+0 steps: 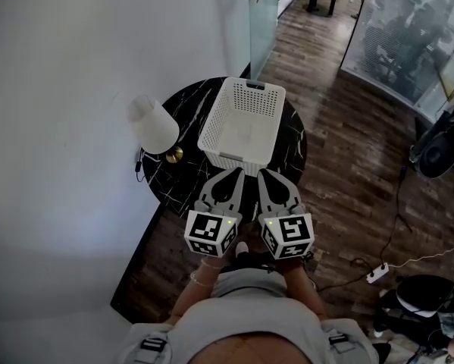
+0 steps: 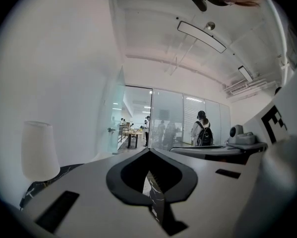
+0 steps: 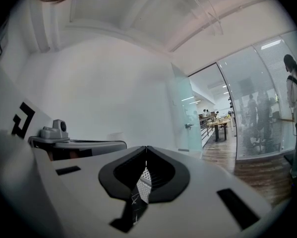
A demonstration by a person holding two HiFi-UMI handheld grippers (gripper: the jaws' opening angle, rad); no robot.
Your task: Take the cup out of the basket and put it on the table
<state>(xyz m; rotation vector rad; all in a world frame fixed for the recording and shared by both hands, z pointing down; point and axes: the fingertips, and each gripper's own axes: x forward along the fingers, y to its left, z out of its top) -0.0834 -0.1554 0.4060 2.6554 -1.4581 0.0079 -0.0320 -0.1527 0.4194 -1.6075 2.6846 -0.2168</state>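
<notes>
A white perforated basket (image 1: 212, 126) stands on a round black marble table (image 1: 173, 182). I cannot make out a cup inside it; its floor looks plain white. My left gripper (image 1: 236, 171) and right gripper (image 1: 264, 174) are held side by side at the basket's near wall, both shut with nothing between the jaws. In the left gripper view the left gripper (image 2: 149, 150) shows jaws pressed together, and only a sliver of marble table is visible through them. The right gripper (image 3: 147, 148) is likewise shut, with a slice of basket mesh visible through its jaws.
A lamp with a white shade (image 1: 152, 123) and brass base (image 1: 173, 155) sits on the table's left side, also in the left gripper view (image 2: 38, 150). A white wall lies to the left. The wooden floor on the right holds cables, a power strip (image 1: 377, 273) and dark equipment (image 1: 441, 149).
</notes>
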